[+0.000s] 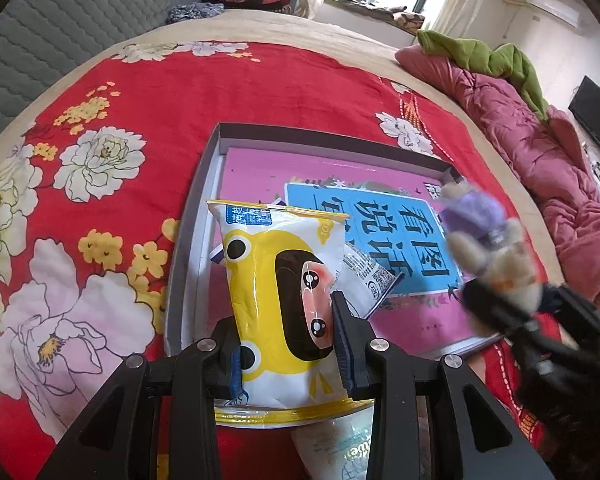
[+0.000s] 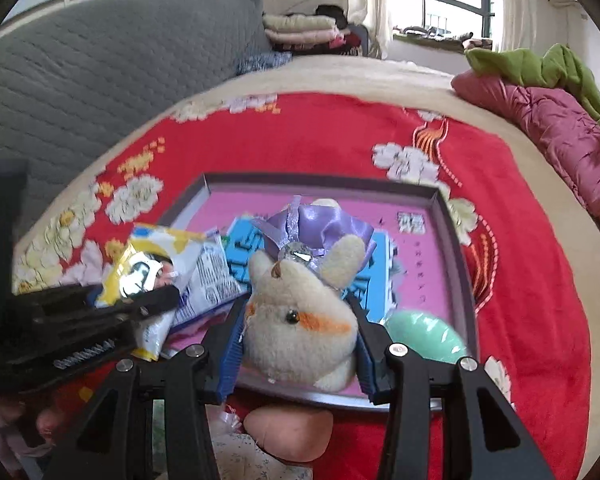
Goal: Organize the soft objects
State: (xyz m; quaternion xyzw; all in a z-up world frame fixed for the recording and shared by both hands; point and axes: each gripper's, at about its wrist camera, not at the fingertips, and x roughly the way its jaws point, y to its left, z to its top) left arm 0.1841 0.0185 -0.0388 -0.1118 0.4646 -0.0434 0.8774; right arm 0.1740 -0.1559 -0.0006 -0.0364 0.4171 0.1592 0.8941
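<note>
Left tongs [image 1: 288, 344] clamp snack bag [image 1: 284, 280], right tongs [image 2: 300, 340] clamp plush rabbit [image 2: 300, 320], both over tray [image 2: 456, 280] for drop-off.

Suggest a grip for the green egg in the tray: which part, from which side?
Probably across the egg's narrow middle, from above. It lies on its side in the tray's near right corner, close to the rim, so a level approach looks blocked, and the rounded ends could slip out of the pads. The right gripper is nearest, but it is shut on the plush rabbit.
</note>
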